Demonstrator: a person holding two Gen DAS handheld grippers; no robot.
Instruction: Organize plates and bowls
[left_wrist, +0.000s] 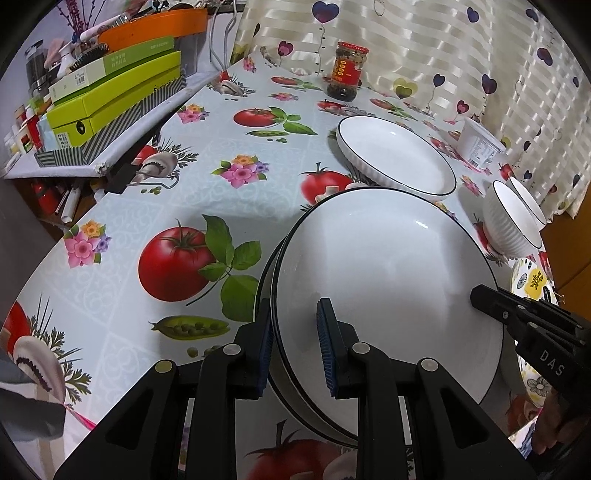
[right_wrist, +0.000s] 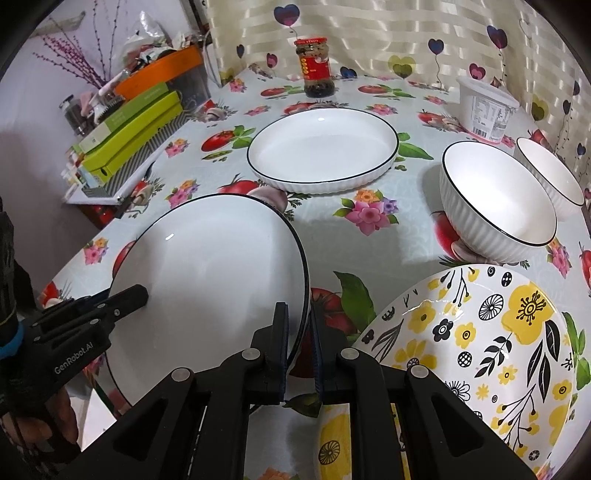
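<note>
Both grippers hold a stack of two white black-rimmed plates (left_wrist: 388, 266) (right_wrist: 214, 266), tilted over the tablecloth. In the left wrist view my left gripper (left_wrist: 295, 314) is shut on the stack's near-left rim, one blue pad (left_wrist: 328, 343) inside the top plate and the other under the rim. My right gripper (right_wrist: 298, 314) is shut on the opposite rim. Each gripper also shows in the other's view: the right gripper (left_wrist: 480, 295) and the left gripper (right_wrist: 136, 295). Behind lie a deep white dish (left_wrist: 397, 155) (right_wrist: 321, 147) and two white ribbed bowls (left_wrist: 509, 221) (right_wrist: 495, 199).
A yellow-flowered plate (right_wrist: 480, 350) (left_wrist: 532, 280) lies close to the right of the stack. At the back stand a red-labelled jar (left_wrist: 345, 72) (right_wrist: 317, 66) and a white tub (right_wrist: 487, 107), before a curtain. Green boxes (left_wrist: 110, 96) crowd a shelf on the left.
</note>
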